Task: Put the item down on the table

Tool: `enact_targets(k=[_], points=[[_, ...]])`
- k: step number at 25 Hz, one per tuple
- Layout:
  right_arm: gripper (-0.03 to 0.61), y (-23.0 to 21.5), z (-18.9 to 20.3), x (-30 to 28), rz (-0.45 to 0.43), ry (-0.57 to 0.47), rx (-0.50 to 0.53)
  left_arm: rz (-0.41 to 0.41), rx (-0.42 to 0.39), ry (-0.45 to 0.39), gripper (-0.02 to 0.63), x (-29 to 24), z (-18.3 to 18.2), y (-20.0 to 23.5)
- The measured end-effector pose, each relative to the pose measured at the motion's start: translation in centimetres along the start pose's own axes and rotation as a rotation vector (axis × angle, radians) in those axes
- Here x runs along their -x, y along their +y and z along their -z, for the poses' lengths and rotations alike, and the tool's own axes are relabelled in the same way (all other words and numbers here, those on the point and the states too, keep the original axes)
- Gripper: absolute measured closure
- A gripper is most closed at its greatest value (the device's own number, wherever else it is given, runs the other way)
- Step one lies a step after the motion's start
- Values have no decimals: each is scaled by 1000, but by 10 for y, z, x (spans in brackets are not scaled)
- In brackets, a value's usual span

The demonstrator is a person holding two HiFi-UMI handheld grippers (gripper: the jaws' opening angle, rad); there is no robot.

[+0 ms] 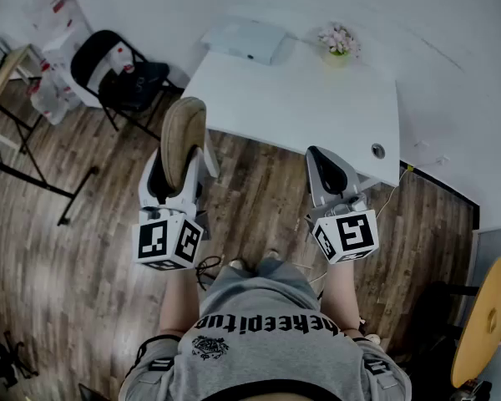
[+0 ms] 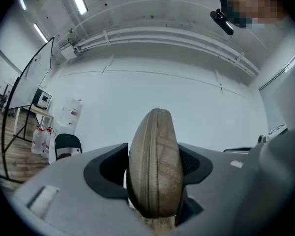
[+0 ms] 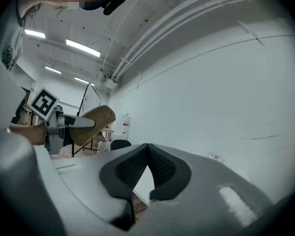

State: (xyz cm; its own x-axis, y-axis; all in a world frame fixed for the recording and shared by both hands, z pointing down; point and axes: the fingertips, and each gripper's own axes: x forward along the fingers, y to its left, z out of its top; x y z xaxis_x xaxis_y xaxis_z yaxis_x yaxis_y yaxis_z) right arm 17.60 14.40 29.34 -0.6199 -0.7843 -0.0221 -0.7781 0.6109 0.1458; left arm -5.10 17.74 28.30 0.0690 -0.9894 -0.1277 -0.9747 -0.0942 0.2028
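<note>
A tan oval zip case (image 1: 184, 130) stands on edge between the jaws of my left gripper (image 1: 178, 164), which is shut on it. The case sits above the wooden floor, just short of the near left edge of the white table (image 1: 301, 107). In the left gripper view the case (image 2: 155, 166) fills the gap between the dark pads (image 2: 110, 168). My right gripper (image 1: 329, 172) hovers by the table's near right edge. Its jaws meet at the tips (image 3: 147, 149) with nothing between them. The right gripper view also shows the held case (image 3: 92, 123) at the left.
On the table's far side lie a flat white box (image 1: 246, 38) and a small pot of pink flowers (image 1: 338, 42). A black chair (image 1: 121, 78) stands left of the table. A metal stand (image 1: 33, 170) is at far left, a round yellow top (image 1: 484, 320) at lower right.
</note>
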Motion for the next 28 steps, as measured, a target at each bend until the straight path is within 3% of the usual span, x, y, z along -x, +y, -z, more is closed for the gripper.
enact_targets(k=[28], points=[[580, 29, 1, -4, 55, -16, -17, 46, 16, -1, 321, 12, 1, 32]])
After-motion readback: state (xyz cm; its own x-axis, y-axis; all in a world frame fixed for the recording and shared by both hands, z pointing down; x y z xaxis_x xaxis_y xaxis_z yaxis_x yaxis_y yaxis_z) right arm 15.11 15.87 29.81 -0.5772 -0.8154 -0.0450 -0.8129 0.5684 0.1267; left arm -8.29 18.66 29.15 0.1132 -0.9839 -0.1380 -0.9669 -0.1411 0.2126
